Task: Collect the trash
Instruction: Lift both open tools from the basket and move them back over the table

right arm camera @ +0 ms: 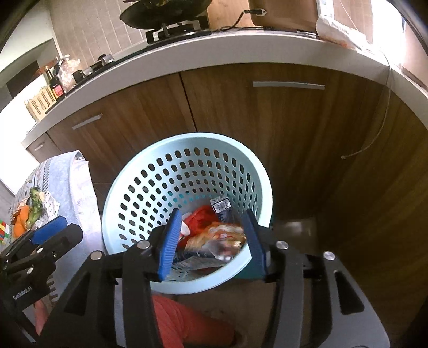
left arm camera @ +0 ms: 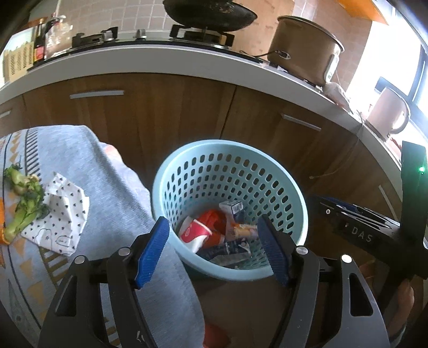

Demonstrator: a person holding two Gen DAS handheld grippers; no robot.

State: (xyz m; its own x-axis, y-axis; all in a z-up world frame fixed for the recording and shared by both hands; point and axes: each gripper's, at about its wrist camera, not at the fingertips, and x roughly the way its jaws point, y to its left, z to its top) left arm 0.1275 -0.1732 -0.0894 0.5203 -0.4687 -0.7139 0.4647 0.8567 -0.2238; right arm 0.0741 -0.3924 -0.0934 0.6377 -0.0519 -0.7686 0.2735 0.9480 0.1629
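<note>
A light blue perforated basket (left arm camera: 187,163) stands on the floor by the cabinets and holds a red-and-white paper cup (left arm camera: 194,231), wrappers and a small carton. It also shows in the right wrist view (right arm camera: 149,171). My left gripper (left arm camera: 212,251) is open and empty above the basket's near rim. My right gripper (right arm camera: 211,243) is open and empty over the basket, above a clear plastic wrapper (right arm camera: 219,238). On a grey patterned cloth (left arm camera: 80,150) at the left lie a crumpled dotted paper (left arm camera: 62,214) and green vegetable scraps (left arm camera: 25,198).
Brown cabinet doors (left arm camera: 165,112) with metal handles stand behind the basket. The counter above carries a stove with a wok (left arm camera: 208,13), a rice cooker (left arm camera: 305,50) and a kettle (left arm camera: 385,112). A thin cable (right arm camera: 379,125) hangs down the cabinet. Orange peel (right arm camera: 21,224) lies beside the scraps.
</note>
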